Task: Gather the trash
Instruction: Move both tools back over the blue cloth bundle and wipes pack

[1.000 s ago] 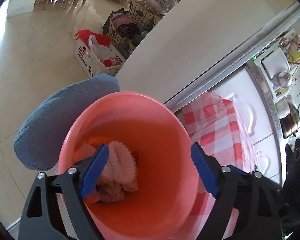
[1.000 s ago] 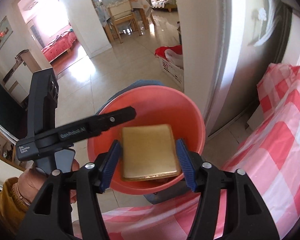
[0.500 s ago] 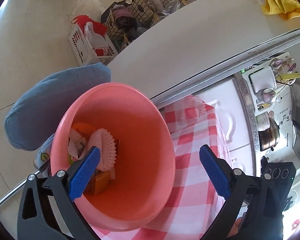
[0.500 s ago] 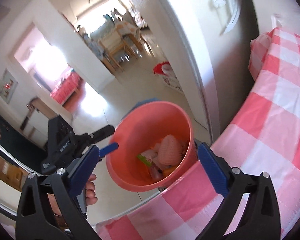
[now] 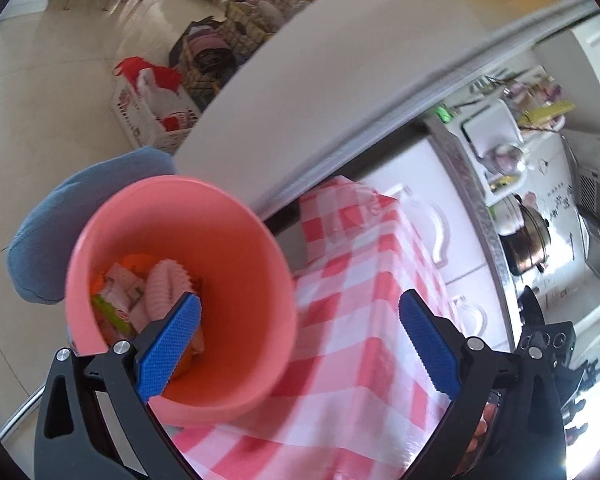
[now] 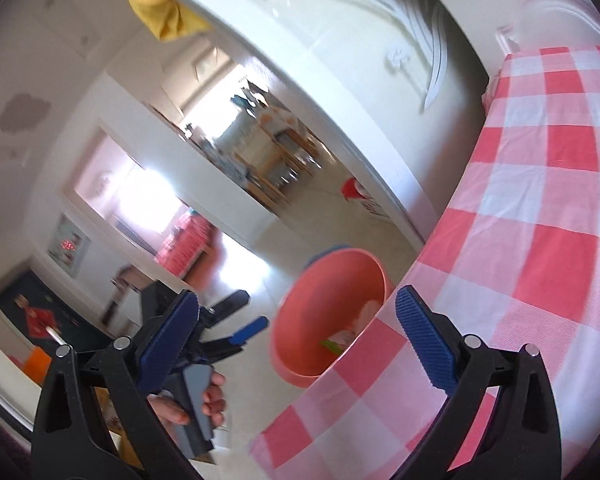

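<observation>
A pink bucket (image 5: 236,280) stands beside the edge of a table with a red-checked cloth (image 5: 364,320). It holds trash: a pink ribbed foam net (image 5: 166,292), wrappers and orange scraps. My left gripper (image 5: 296,344) is open and empty, with its left finger above the bucket's mouth. My right gripper (image 6: 296,340) is open and empty, higher up and further back; the bucket (image 6: 324,320) shows between its fingers, partly hidden by the cloth (image 6: 540,220). The left gripper also shows in the right wrist view (image 6: 240,324), held in a hand.
A blue cushioned stool (image 5: 72,216) stands behind the bucket. A white door (image 5: 340,80) is close to the table's far end. A white basket with red bags (image 5: 152,104) and wicker baskets (image 5: 236,36) sit on the floor. A kitchen counter with pots (image 5: 524,232) is at the right.
The right gripper let go of a tan flat box over the bucket, opened, and drew back up over the table. The left gripper shifted right toward the table.
</observation>
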`<action>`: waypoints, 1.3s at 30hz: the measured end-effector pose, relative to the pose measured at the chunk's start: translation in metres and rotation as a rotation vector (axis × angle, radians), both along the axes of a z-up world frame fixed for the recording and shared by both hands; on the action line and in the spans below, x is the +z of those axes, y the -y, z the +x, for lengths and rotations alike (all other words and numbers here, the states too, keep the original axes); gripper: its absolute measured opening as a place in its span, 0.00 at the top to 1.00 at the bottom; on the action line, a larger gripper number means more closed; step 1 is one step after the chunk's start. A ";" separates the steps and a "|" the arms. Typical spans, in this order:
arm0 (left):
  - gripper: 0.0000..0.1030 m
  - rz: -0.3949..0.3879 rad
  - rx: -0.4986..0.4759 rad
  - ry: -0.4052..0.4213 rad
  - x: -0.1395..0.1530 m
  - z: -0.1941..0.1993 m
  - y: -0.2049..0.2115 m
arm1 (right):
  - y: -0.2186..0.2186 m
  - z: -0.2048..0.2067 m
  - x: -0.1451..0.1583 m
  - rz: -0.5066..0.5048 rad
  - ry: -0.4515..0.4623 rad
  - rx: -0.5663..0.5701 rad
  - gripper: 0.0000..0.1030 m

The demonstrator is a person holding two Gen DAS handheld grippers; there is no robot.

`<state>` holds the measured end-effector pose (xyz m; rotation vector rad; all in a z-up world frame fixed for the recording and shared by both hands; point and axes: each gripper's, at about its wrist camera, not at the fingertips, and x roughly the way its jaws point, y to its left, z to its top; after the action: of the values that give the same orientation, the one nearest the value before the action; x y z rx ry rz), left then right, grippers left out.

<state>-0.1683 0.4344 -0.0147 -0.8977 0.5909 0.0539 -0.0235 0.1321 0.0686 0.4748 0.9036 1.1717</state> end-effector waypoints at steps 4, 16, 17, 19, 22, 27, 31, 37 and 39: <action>0.05 0.024 -0.051 0.024 0.016 0.001 0.023 | 0.032 0.006 0.009 0.084 -0.024 -0.015 0.04; 0.05 0.064 -0.268 0.054 0.043 0.019 0.119 | 0.122 0.012 0.017 0.255 -0.045 -0.090 0.04; 0.05 0.069 -0.288 0.051 0.043 0.022 0.129 | 0.130 0.013 0.019 0.269 -0.042 -0.094 0.04; 0.05 0.072 -0.322 0.051 0.045 0.026 0.146 | 0.149 0.013 0.024 0.298 -0.028 -0.110 0.04; 0.05 0.084 -0.373 0.076 0.047 0.031 0.175 | 0.171 0.014 0.028 0.333 -0.013 -0.131 0.04; 0.05 0.152 -0.495 0.081 0.053 0.037 0.223 | 0.205 0.015 0.033 0.342 0.022 -0.157 0.04; 0.05 0.238 -0.592 0.078 0.057 0.040 0.262 | 0.240 0.016 0.037 0.329 0.058 -0.232 0.04; 0.05 0.392 -0.725 0.034 0.058 0.045 0.318 | 0.277 0.021 0.039 0.276 0.100 -0.336 0.04; 0.05 0.445 -0.754 0.029 0.058 0.045 0.333 | 0.284 0.022 0.039 0.248 0.115 -0.352 0.04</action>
<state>-0.1229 0.1016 0.0435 -0.2077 0.8187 -0.4907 -0.0015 -0.1524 0.1076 0.7280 0.5487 0.9783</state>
